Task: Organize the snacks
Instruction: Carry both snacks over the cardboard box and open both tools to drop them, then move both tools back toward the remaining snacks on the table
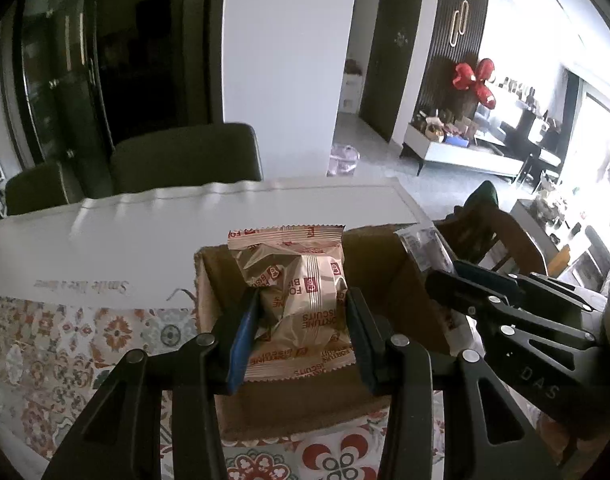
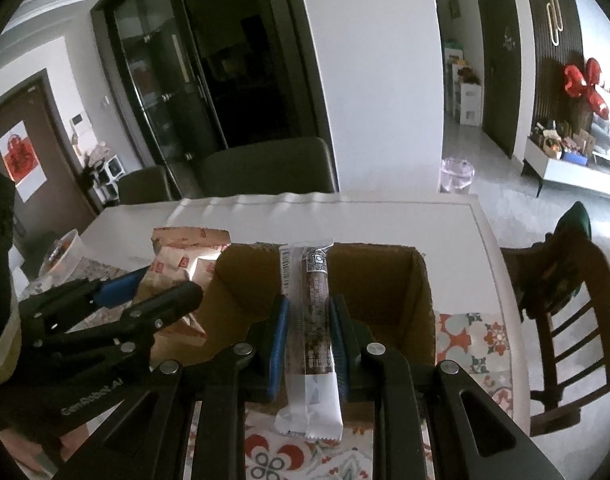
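A biscuit packet (image 1: 301, 300) is gripped by the left claw (image 1: 303, 320), a snack stick (image 2: 311, 320) by the right claw (image 2: 309, 328); a cardboard box (image 2: 419, 280) is seen just beyond both.

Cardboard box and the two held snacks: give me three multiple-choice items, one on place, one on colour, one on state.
1. Where is the cardboard box?
A. on a chair
B. on the table
C. on the floor

2. What colour is the print on the biscuit packet?
A. red
B. green
C. blue

3. How is the right gripper?
A. open, empty
B. shut, empty
C. shut on the snack stick

Key: B, the box stands on the patterned tablecloth; A, the "Fortune Biscuits" lettering is red; C, both blue pads press the clear wrapper.
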A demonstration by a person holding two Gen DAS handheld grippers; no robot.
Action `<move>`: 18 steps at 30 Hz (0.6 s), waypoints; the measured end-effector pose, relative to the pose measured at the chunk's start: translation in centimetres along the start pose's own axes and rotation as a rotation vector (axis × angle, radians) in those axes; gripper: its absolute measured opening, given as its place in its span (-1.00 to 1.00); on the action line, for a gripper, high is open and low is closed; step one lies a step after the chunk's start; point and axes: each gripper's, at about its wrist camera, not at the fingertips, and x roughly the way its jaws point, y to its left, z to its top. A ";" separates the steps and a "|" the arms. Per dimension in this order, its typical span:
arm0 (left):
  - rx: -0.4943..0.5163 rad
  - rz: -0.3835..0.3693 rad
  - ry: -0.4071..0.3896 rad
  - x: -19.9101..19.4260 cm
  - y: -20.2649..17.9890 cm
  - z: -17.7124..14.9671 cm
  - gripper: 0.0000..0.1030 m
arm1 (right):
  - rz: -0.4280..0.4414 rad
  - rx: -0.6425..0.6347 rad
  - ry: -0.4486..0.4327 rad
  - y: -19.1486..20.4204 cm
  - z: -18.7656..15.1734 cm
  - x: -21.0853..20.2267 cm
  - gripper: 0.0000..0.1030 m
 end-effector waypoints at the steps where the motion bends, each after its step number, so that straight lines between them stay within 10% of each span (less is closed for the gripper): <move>1: 0.004 -0.002 0.008 0.3 0.0 0.2 -0.10 | -0.003 -0.001 0.005 0.0 0.1 0.3 -0.57; 6: -0.007 0.031 0.011 0.9 0.4 0.1 0.34 | -0.019 0.027 0.023 -0.7 0.1 1.4 -0.54; 9: -0.010 0.035 0.004 0.7 0.6 0.0 0.39 | -0.038 0.043 0.015 -1.0 0.1 1.3 -0.05; 18: -0.001 0.100 -0.052 -3.1 0.5 -0.8 0.67 | -0.086 0.013 -0.002 -0.1 -0.7 -1.6 0.04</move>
